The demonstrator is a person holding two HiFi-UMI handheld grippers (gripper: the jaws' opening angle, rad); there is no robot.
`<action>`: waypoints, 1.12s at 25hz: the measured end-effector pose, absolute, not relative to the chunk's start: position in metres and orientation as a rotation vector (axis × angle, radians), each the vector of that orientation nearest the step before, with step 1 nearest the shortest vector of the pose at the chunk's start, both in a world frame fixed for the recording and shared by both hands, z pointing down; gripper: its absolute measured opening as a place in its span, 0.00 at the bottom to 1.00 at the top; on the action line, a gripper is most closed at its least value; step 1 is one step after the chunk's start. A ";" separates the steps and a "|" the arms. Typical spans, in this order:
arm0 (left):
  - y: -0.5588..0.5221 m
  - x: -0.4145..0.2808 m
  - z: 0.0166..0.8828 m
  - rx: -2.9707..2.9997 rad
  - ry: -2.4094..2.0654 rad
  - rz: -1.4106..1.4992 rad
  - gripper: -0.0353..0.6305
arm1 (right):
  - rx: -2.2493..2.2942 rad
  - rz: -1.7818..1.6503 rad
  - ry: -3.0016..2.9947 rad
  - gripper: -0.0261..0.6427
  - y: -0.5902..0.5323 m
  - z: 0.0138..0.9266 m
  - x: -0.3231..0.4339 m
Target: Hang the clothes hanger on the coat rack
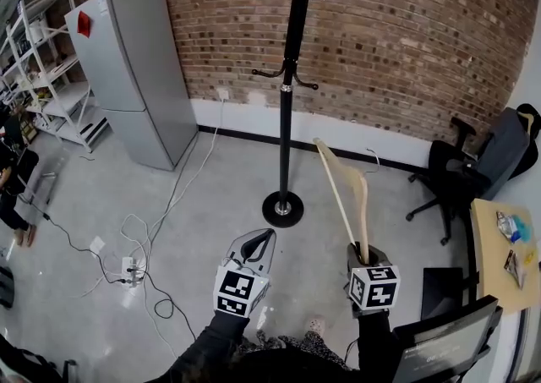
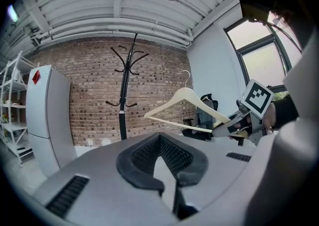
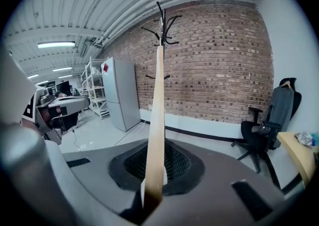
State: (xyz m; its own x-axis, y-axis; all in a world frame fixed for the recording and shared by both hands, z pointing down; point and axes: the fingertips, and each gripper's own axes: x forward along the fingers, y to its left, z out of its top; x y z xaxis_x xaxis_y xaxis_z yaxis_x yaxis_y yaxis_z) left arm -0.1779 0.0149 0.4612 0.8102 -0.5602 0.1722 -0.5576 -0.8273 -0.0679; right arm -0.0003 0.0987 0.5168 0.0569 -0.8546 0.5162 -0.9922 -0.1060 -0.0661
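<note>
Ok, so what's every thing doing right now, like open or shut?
right gripper: shut on the clothes hanger.
clothes hanger: held up, not on the coat rack.
left gripper: shut, empty.
coat rack: upright, hooks bare.
fridge: doors shut.
office chair: jacket draped over it.

Dark sleeves (image 1: pixel 207 346); grey left tool (image 1: pixel 267 236) and right tool (image 1: pixel 365 249) carry black-and-white marker cubes (image 1: pixel 235 290).

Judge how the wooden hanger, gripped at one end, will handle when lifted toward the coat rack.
Likely stiff: the wooden clothes hanger shows straight arms though the right gripper clamps only one end. Probably light, being thin. It may pivot in the jaws, since most of its length extends beyond the grip.
</note>
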 end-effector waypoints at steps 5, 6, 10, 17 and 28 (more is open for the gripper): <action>0.006 -0.130 0.461 -2.959 0.963 -0.306 0.06 | 2.000 0.633 -1.884 0.10 0.088 0.517 0.050; 0.005 -0.121 0.459 -2.956 0.974 -0.305 0.06 | 1.992 0.630 -1.891 0.10 0.086 0.515 0.059; -0.002 -0.085 0.449 -2.944 1.005 -0.282 0.06 | 1.955 0.620 -1.914 0.10 0.077 0.509 0.090; -0.009 -0.050 0.452 -2.924 1.069 -0.278 0.06 | 1.912 0.602 -1.938 0.10 0.063 0.512 0.131; -0.046 -0.038 0.458 -2.896 1.144 -0.318 0.06 | 1.872 0.629 -1.978 0.10 0.022 0.522 0.151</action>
State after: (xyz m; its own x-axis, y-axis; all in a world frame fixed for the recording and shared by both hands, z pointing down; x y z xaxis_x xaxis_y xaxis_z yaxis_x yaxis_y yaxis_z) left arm -0.0384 -0.0462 0.4580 0.7121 -0.6776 0.1838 -0.6752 -0.7327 -0.0852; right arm 0.1514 0.0216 0.5221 -0.0701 -0.8431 0.5331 -0.9962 0.0313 -0.0815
